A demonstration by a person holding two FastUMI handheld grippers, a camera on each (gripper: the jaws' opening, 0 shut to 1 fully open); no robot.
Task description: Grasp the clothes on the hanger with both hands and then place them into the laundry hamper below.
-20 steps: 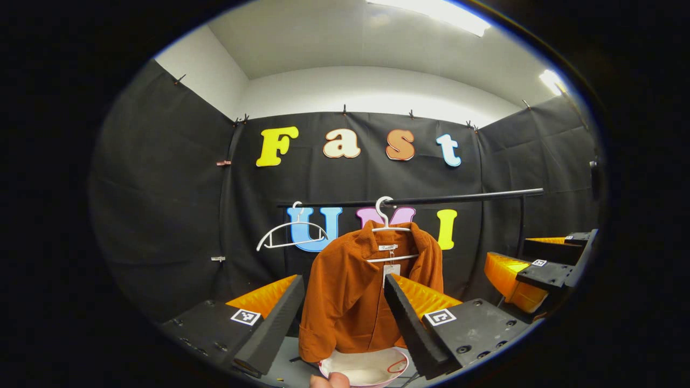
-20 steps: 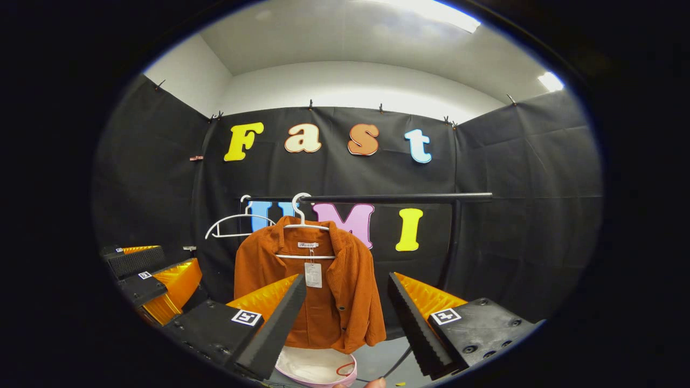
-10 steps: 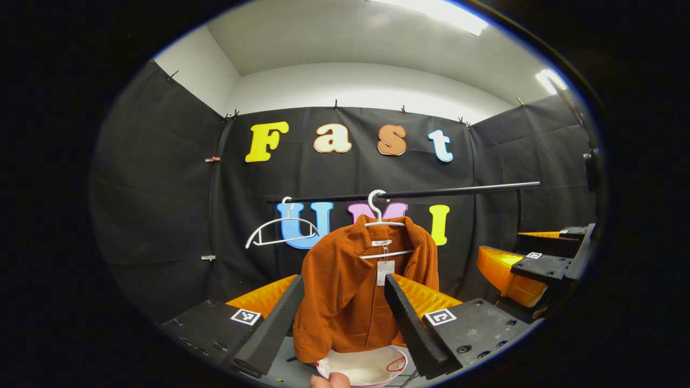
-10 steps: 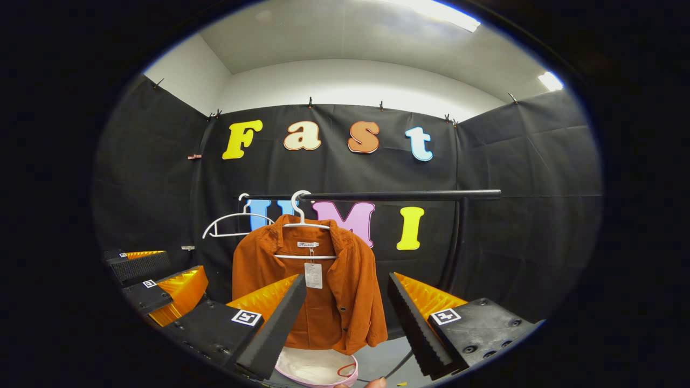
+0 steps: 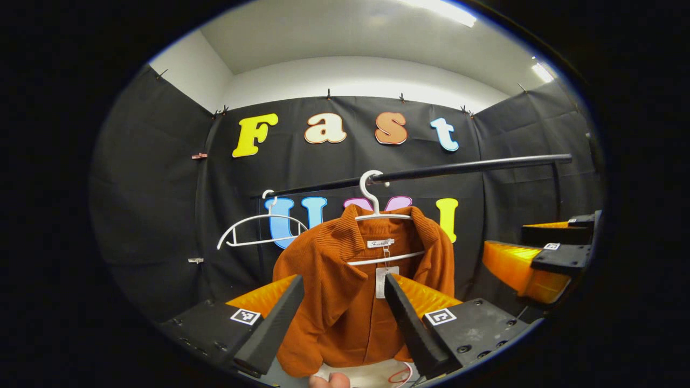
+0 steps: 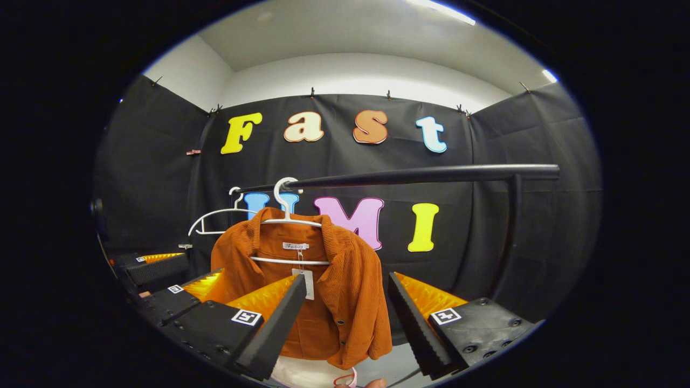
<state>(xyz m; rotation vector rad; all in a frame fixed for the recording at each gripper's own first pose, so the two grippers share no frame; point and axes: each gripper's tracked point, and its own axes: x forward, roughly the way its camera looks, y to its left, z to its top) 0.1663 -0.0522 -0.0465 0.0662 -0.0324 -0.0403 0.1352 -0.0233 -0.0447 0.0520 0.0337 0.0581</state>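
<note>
Black cloth backs a rail [image 5: 463, 167] where a rust corduroy jacket [image 5: 345, 302] hangs mid-frame on a white hanger [image 5: 377, 215], paper tag dangling. Left tool [image 5: 345, 323] and right tool [image 6: 345, 323] are spread, empty.

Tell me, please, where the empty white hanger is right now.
The empty white hanger hangs on the black rail, just left of the orange jacket in both gripper views.

Both grippers are closing in on the orange jacket [image 5: 345, 302], which is looming larger than a second ago. In the left gripper view, the left gripper [image 5: 345, 323] is now framing its front, covering more of the hamper [image 5: 372, 374] below. The right gripper [image 6: 345, 323] is nearing its right shoulder, and the rail [image 6: 420, 175] is sitting higher.
</note>
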